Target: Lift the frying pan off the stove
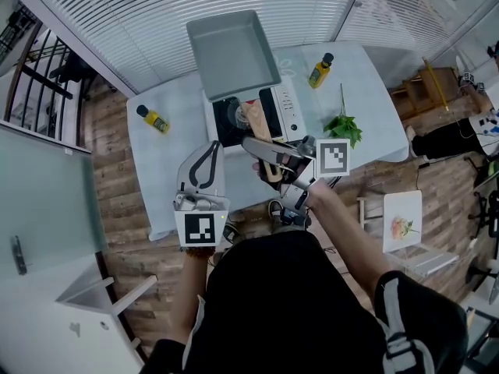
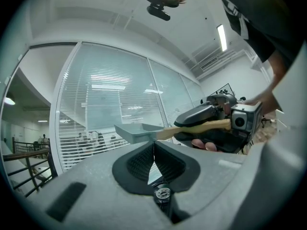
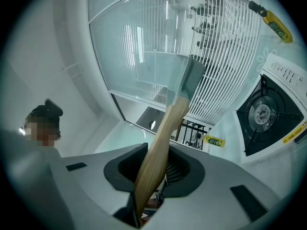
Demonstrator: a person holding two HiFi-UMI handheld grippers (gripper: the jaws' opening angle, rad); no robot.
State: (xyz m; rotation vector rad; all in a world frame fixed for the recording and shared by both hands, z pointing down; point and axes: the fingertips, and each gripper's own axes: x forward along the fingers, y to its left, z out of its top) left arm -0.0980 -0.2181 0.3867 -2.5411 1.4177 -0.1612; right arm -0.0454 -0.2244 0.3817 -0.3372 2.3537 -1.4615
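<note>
Frying pan (image 1: 231, 53), square, grey: held clear above stove (image 1: 269, 115), upper centre; right gripper (image 1: 274, 160) clamped on wooden handle (image 1: 261, 135), left gripper (image 1: 209, 156) closed, empty; risk: heavy pan end rotates handle between pads, drops.

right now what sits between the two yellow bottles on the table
The white single-burner gas stove, with the grey square frying pan held up over it in the right gripper jaws. The head view shows it.
</note>
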